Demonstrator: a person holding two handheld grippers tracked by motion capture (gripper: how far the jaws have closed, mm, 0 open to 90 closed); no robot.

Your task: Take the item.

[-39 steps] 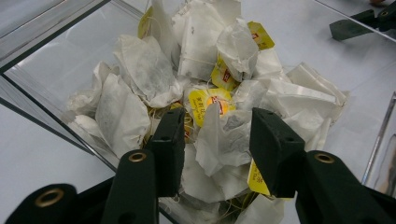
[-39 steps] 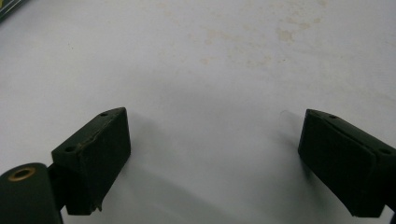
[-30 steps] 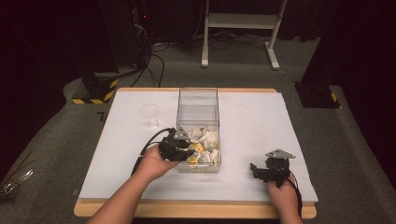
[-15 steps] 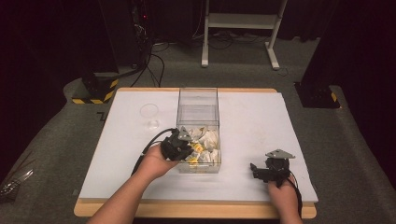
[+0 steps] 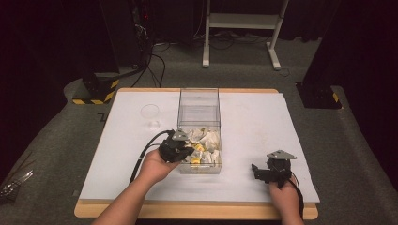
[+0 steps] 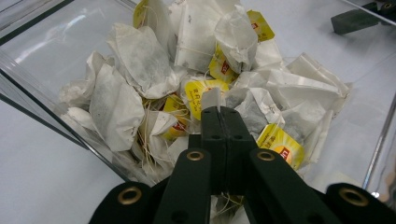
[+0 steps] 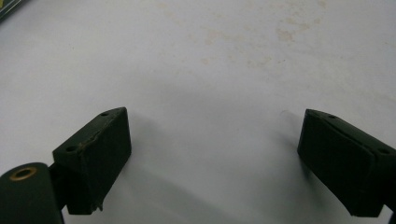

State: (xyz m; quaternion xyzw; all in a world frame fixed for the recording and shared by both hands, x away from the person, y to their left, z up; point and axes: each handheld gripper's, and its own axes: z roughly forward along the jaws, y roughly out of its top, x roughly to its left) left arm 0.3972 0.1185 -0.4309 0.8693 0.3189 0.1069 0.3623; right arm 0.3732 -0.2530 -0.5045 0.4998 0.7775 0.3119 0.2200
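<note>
**A tea bag is pinched in the clear box while the other gripper waits**

At the far left of the white table (image 5: 263, 122), a small clear cup (image 5: 150, 112) is stood empty and apart from the work, probably kept within reach as the place where a bag is to be put.

Next to the right, the left gripper (image 5: 185, 151) is reached over the near-left wall of the clear box (image 5: 199, 101), so that its tips can be brought down into the heap of tea bags (image 5: 204, 140) gathered at the near end. Its jaws have just been closing and are now pressed together, and in the left gripper view a corner of one white tea bag (image 6: 211, 98) is seen standing up between the pads at the top of the pile. The bag is taken by its edge, it seems, so that one bag alone may be lifted free of the tangled strings and yellow tags (image 6: 280, 142) around it. The bag is not yet raised; it lies among the others in the box.

Farthest right, the right gripper (image 5: 257, 169) is rested low near the front edge of the table, well apart from the box. Its jaws are held wide open with only bare tabletop between them, so nothing is gripped there; it is judged to be kept out of the way until needed.
</note>
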